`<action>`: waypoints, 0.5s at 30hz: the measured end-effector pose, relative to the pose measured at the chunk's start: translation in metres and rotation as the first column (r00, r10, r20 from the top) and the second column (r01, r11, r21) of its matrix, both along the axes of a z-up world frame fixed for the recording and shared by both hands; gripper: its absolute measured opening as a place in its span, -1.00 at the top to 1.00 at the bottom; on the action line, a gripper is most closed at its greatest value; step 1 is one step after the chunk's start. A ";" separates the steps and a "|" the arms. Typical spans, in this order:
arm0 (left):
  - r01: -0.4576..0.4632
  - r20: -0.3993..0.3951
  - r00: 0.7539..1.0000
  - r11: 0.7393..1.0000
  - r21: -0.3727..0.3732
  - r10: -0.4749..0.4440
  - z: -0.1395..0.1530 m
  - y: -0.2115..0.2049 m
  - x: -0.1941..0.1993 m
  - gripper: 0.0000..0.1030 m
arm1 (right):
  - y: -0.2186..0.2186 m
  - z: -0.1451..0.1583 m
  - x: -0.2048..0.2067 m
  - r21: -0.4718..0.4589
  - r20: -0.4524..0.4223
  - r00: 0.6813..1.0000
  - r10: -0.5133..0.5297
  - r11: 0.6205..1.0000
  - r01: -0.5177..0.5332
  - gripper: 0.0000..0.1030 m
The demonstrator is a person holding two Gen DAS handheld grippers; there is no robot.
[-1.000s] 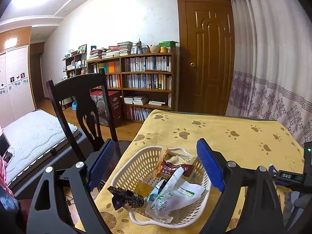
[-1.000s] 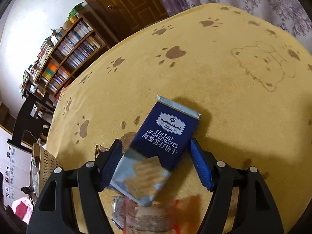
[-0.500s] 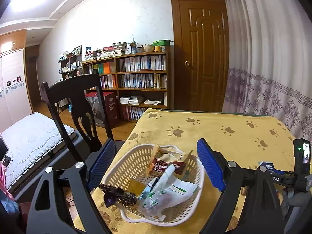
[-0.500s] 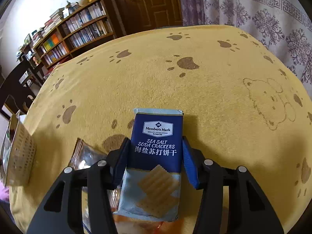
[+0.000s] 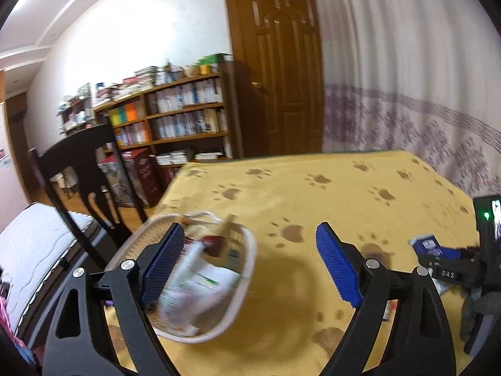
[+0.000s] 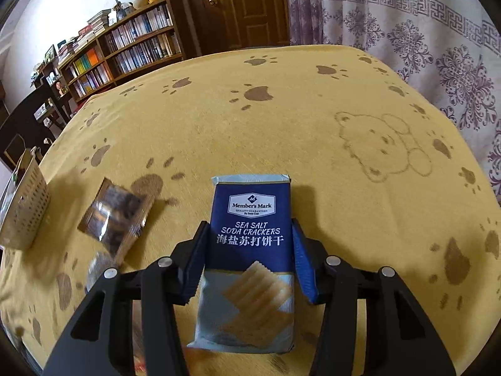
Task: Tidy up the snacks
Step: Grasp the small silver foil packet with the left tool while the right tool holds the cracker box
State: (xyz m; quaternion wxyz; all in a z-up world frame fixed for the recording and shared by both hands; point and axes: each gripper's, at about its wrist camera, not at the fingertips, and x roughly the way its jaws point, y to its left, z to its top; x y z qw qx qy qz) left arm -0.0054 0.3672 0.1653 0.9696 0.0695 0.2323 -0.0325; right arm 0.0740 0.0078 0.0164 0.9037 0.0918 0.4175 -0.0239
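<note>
My right gripper [image 6: 249, 228] is shut on a blue sea salt soda crackers packet [image 6: 250, 210], pinched by its sides over the yellow paw-print tablecloth [image 6: 281, 109]. Left of it lie a clear-wrapped dark snack [image 6: 116, 216] and a blurred round snack [image 6: 100, 266]. The white basket [image 6: 25, 206] stands at the table's left edge. In the left wrist view the basket [image 5: 247, 250] holds several snack packets, among them a white and green one [image 5: 200, 285]. My left gripper [image 5: 249, 232] is open and holds nothing, its left finger in front of the basket. The crackers packet [image 5: 429, 244] shows far right.
A dark wooden chair [image 5: 84, 169] stands at the table's left side, a bed [image 5: 28, 244] beyond it. A bookshelf [image 5: 175, 119] and a door [image 5: 275, 69] are at the back. A patterned curtain [image 5: 407, 94] hangs on the right.
My right gripper has shut on the crackers packet and tilted up. My left gripper has swung right, so the basket now sits at its left finger.
</note>
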 end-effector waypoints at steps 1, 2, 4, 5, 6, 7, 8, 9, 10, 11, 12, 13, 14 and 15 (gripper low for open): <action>0.018 -0.011 1.000 1.000 -0.001 -0.018 -0.003 -0.006 -0.001 -0.69 | -0.003 0.000 -0.004 0.002 0.003 1.000 0.001 1.000 -0.001 0.02; 0.047 -0.029 0.998 0.999 -0.003 -0.047 -0.008 -0.014 -0.001 -0.69 | -0.005 0.000 -0.006 0.004 0.005 1.000 -0.001 1.000 0.001 0.02; 0.079 -0.054 0.995 0.997 -0.005 -0.079 -0.017 -0.025 0.000 -0.69 | -0.012 -0.001 -0.011 0.011 0.013 1.000 -0.012 1.000 0.012 0.02; 0.099 -0.075 0.992 0.995 -0.003 -0.099 -0.024 -0.033 0.000 -0.69 | -0.014 -0.001 -0.012 0.011 0.016 1.000 -0.018 1.000 0.017 0.02; 0.121 -0.095 0.988 0.993 -0.004 -0.121 -0.030 -0.039 0.001 -0.69 | -0.016 -0.002 -0.012 0.012 0.017 1.000 -0.022 1.000 0.022 0.02; 0.134 -0.106 0.985 0.991 -0.007 -0.134 -0.033 -0.042 0.000 -0.69 | -0.018 -0.002 -0.011 0.014 0.016 1.000 -0.020 1.000 0.019 0.02; 0.157 -0.126 0.980 0.988 -0.010 -0.157 -0.040 -0.049 0.000 -0.69 | -0.018 -0.001 -0.010 0.013 0.016 1.000 -0.019 1.000 0.019 0.02; 0.172 -0.140 0.975 0.985 -0.011 -0.172 -0.045 -0.053 0.001 -0.68 | -0.018 -0.002 -0.010 0.012 0.016 1.000 -0.019 1.000 0.019 0.02; 0.187 -0.154 0.970 0.982 -0.011 -0.186 -0.050 -0.057 0.002 -0.65 | -0.017 -0.002 -0.010 0.004 0.019 1.000 -0.016 1.000 0.016 0.01; 0.207 -0.176 0.963 0.978 -0.011 -0.205 -0.057 -0.063 0.004 -0.64 | -0.015 -0.002 -0.011 -0.008 0.022 1.000 -0.010 1.000 0.010 0.01; 0.216 -0.190 0.958 0.976 -0.012 -0.214 -0.062 -0.068 0.006 -0.59 | -0.015 -0.003 -0.011 -0.013 0.023 1.000 -0.007 1.000 0.007 0.01; 0.226 -0.208 0.952 0.974 -0.014 -0.224 -0.067 -0.071 0.008 -0.52 | -0.015 -0.003 -0.011 -0.009 0.024 1.000 -0.006 1.000 0.006 0.01; 0.239 -0.231 0.944 0.971 -0.019 -0.237 -0.073 -0.075 0.010 -0.49 | -0.016 -0.003 -0.010 -0.004 0.025 1.000 -0.004 1.000 0.004 0.01; 0.252 -0.250 0.935 0.967 -0.026 -0.251 -0.078 -0.078 0.011 -0.44 | -0.016 -0.003 -0.011 -0.001 0.027 1.000 -0.002 1.000 0.002 0.01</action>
